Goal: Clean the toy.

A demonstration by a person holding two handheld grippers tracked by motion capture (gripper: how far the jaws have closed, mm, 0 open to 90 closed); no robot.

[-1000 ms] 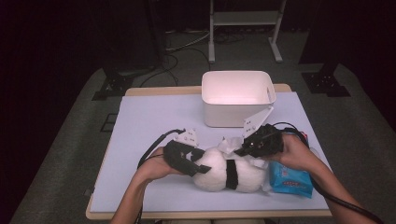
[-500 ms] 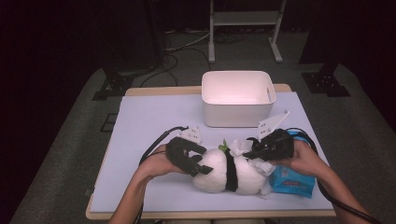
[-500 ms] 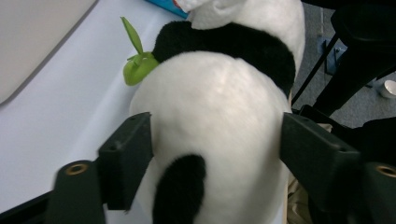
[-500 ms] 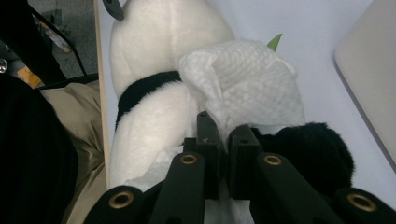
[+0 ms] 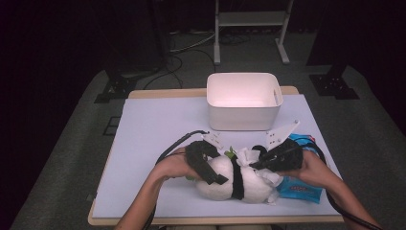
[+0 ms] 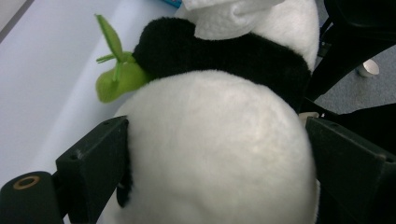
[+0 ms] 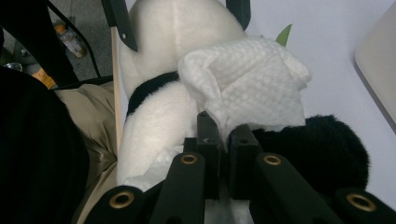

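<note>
A black-and-white plush panda (image 5: 249, 188) lies on its side near the table's front edge, a green leaf (image 6: 114, 79) at its mouth. My left gripper (image 5: 215, 172) straddles its round white body (image 6: 215, 130). Its jaws have just been opening and now stand wide, with the plush filling the gap between them. My right gripper (image 5: 253, 163) is shut on a white wipe (image 7: 243, 79) that rests against the panda's black fur. In the right gripper view the jaws (image 7: 223, 135) pinch the wipe's lower edge.
A white bin (image 5: 244, 100) stands at the back middle of the pale table (image 5: 158, 129). A blue wipes packet (image 5: 299, 189) lies under my right hand beside the panda. The table's left half is bare. Chair legs and floor lie beyond the front edge.
The left gripper's jaws have spread wide around the panda's body while it slid a little right. The right gripper with the wipe has moved down and nearer along the panda.
</note>
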